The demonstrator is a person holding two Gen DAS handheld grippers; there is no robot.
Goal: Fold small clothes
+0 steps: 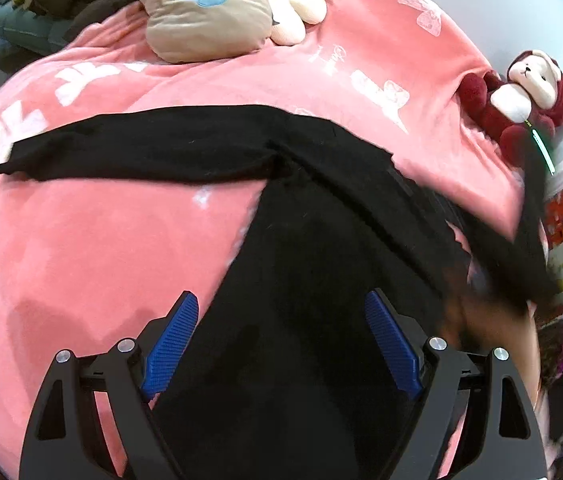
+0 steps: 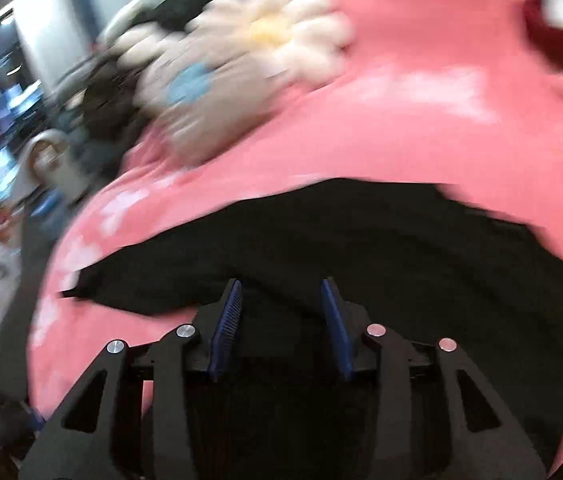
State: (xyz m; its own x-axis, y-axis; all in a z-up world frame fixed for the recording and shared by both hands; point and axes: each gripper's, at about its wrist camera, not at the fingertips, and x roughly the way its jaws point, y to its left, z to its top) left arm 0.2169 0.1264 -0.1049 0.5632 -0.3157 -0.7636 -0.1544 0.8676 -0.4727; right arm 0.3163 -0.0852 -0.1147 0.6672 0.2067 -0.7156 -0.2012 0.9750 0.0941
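Black sweater [image 1: 301, 240], sleeve stretched leftward

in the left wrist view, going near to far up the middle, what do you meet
left claw → black garment → pink blanket → beige plush cushion

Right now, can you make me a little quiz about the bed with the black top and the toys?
1. True or false: the black top lies on a pink blanket.
2. Which toy sits at the blanket's right edge in the left view? A) red monkey B) green frog C) yellow duck
3. Fill in: the sleeve stretches out to the ____ in the left view.

Key: 1 true; 2 A; 3 left
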